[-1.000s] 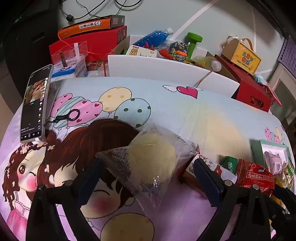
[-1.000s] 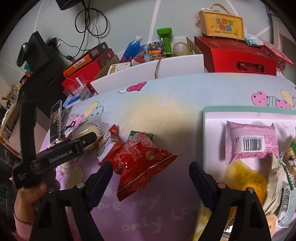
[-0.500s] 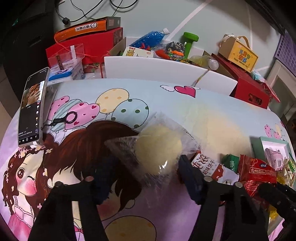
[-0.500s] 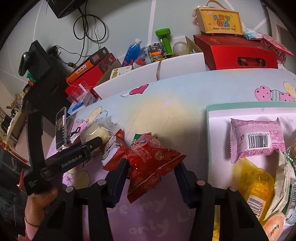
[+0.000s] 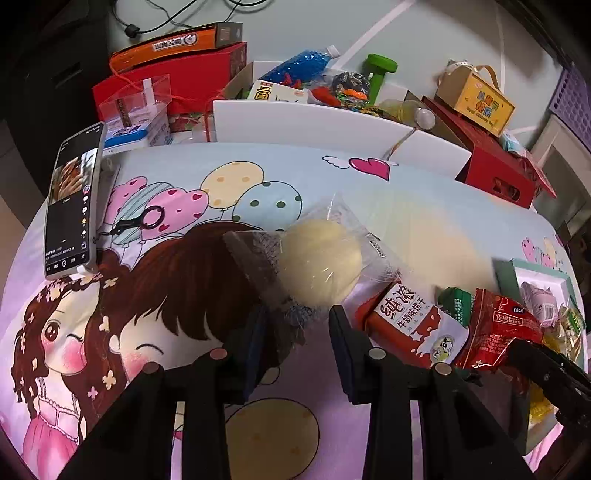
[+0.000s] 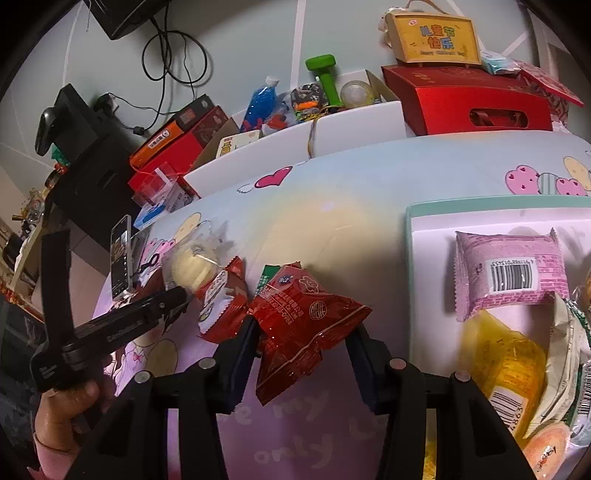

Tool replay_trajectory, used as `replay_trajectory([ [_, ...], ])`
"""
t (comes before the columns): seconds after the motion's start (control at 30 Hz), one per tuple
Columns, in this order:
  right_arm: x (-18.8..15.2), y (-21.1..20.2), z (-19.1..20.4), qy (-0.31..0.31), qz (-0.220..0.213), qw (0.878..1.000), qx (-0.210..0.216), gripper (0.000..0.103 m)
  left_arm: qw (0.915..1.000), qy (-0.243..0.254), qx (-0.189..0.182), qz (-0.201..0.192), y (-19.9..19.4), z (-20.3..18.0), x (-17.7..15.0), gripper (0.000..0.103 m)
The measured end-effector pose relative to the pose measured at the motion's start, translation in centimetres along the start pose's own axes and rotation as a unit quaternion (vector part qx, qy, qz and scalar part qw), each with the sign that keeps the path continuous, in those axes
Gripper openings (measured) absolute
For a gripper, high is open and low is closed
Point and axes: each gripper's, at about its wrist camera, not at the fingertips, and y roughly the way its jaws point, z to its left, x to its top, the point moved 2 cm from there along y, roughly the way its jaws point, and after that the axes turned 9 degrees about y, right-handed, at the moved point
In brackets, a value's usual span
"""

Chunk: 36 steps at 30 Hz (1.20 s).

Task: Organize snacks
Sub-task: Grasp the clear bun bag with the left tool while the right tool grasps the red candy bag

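A pale round bun in a clear wrapper [image 5: 317,264] lies on the cartoon tablecloth. My left gripper [image 5: 297,326] has closed in on the wrapper's near crimped end, jaws narrow around it. The bun also shows in the right wrist view [image 6: 190,264]. My right gripper [image 6: 301,341] is closed around a red snack packet [image 6: 306,319], both jaws touching its sides. Between them lie a red-and-white milk snack packet [image 5: 413,321] and a green packet [image 5: 456,301]. A white tray with a green rim [image 6: 424,221] at the right holds a pink packet [image 6: 511,273] and a yellow packet [image 6: 506,365].
A phone [image 5: 72,201] lies at the table's left edge. Behind the table stand a white box [image 5: 314,123] of toys, red boxes [image 6: 469,99], a yellow gift box [image 6: 434,35] and a green dumbbell [image 5: 378,72].
Both grippers went from wide open to closed in on their packets. The left one narrowed on the bun wrapper's end, the right one on the red packet.
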Motion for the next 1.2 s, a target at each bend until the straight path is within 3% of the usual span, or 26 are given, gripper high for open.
replay_trajectory([
  [0.13, 0.0, -0.2, -0.1, -0.001, -0.002, 1.000, 0.004, 0.047, 1.0000, 0.001, -0.007, -0.002, -0.6, -0.1, 0.2, 0.038],
  [0.2, 0.1, -0.2, -0.1, -0.001, -0.003, 1.000, 0.006, 0.046, 0.9999, 0.004, -0.008, -0.004, -0.8, -0.4, 0.4, 0.047],
  [0.27, 0.1, -0.2, -0.2, -0.001, -0.004, 1.000, 0.007, 0.045, 0.9999, 0.004, -0.011, -0.007, -1.0, -0.7, 0.6, 0.063],
  [0.4, 0.4, -0.6, -0.3, 0.002, -0.013, 1.000, 0.010, 0.043, 0.9995, -0.018, -0.023, -0.009, -0.7, -1.0, 1.5, 0.065],
  [0.5, 0.6, -1.2, -0.4, 0.001, -0.025, 1.000, 0.016, 0.043, 0.9995, -0.026, -0.013, -0.012, -0.3, -1.2, 2.6, 0.079],
  [0.77, 1.2, -1.8, -1.3, 0.017, -0.038, 0.999, 0.017, 0.042, 0.9975, -0.071, 0.000, -0.006, 1.7, -1.1, 5.2, 0.083],
  [1.2, 1.5, -2.0, -1.7, 0.022, -0.040, 0.999, 0.012, 0.042, 0.9965, -0.050, 0.063, 0.027, 4.5, -1.2, 5.5, 0.081],
])
